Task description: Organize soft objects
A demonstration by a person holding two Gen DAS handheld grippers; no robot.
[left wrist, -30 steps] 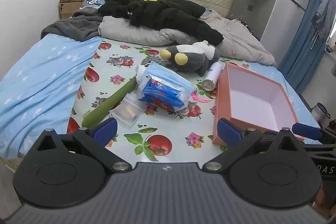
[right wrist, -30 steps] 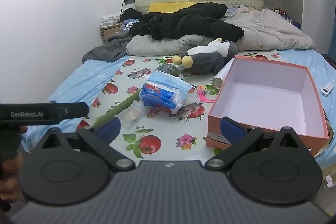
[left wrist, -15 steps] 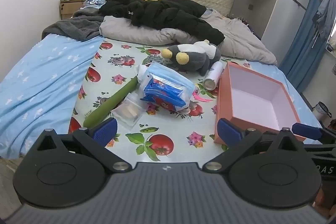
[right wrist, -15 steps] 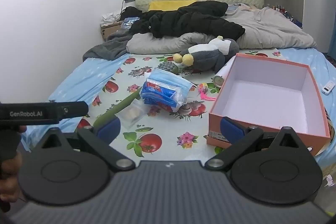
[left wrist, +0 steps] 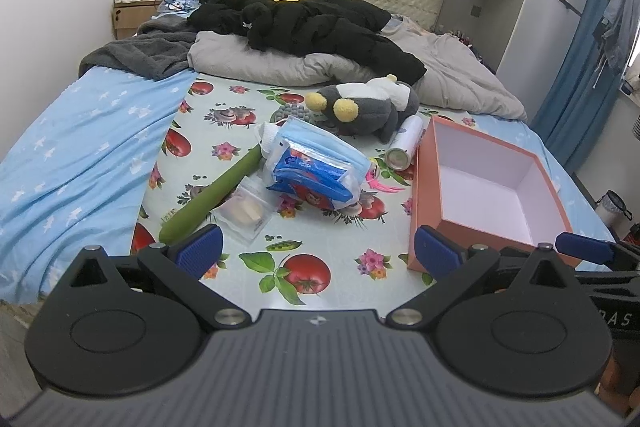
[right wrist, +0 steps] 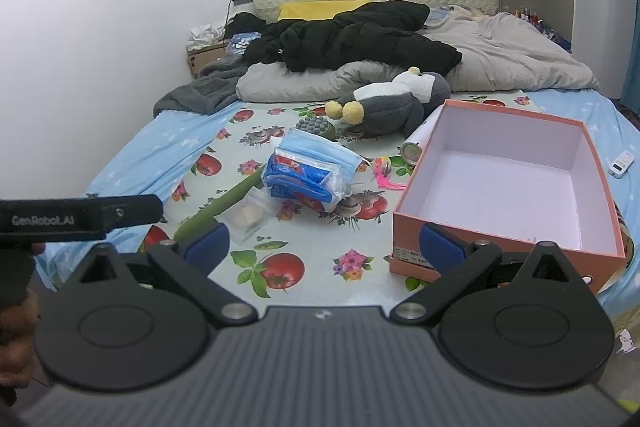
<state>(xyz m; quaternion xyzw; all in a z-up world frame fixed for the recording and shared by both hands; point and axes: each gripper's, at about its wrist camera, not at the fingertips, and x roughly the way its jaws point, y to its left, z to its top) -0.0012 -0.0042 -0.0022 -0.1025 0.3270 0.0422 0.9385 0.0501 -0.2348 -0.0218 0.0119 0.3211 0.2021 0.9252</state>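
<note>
My left gripper (left wrist: pixel 316 251) and right gripper (right wrist: pixel 324 245) both hang with jaws spread wide and nothing between them, short of the bed's near edge and touching nothing. Nothing is sorted yet, I judge: the orange box (right wrist: pixel 508 223) at my right tool's two o'clock sits empty. The pack of face masks (right wrist: pixel 310 169) lies at twelve o'clock on the fruit-print cloth (right wrist: pixel 280 267), with the plush penguin (right wrist: pixel 394 99) beyond it, both outside the box.
</note>
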